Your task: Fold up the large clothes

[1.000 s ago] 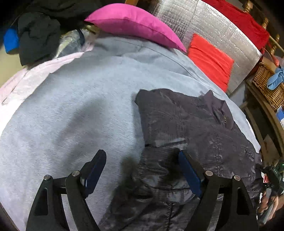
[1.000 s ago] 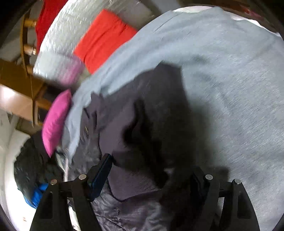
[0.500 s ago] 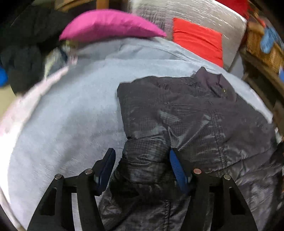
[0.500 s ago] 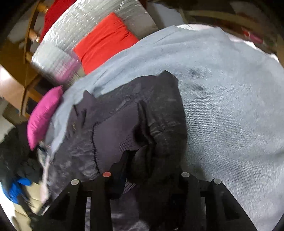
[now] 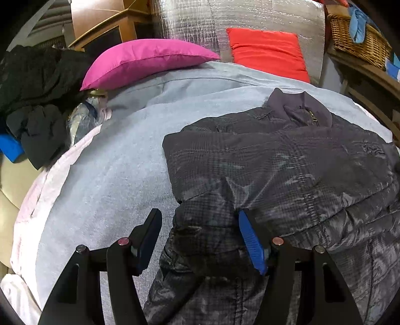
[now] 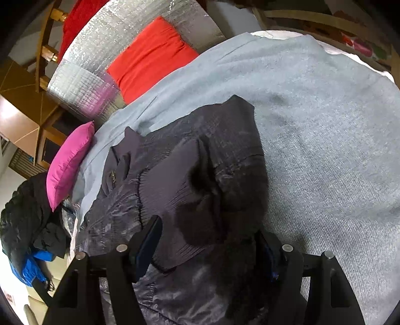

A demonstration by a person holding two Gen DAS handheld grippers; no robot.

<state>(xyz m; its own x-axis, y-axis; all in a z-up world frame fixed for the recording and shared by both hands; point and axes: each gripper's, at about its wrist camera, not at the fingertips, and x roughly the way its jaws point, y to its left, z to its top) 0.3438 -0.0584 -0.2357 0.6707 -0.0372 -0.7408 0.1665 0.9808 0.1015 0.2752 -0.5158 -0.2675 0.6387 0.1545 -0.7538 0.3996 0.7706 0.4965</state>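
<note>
Left tool (image 5: 200, 240) astride jacket (image 5: 287, 170) edge

Home bedroom: bed (image 5: 105, 180), pillows (image 5: 147, 62)

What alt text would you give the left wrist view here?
A dark quilted jacket lies on a grey blanket, with the open left gripper straddling its near left edge. A magenta pillow and a red cushion lie behind.

A pink pillow (image 5: 147, 62) lies beside a red cushion (image 5: 267, 53) against silver padding (image 5: 190, 22); a wicker basket (image 5: 355, 40) sits right.
</note>
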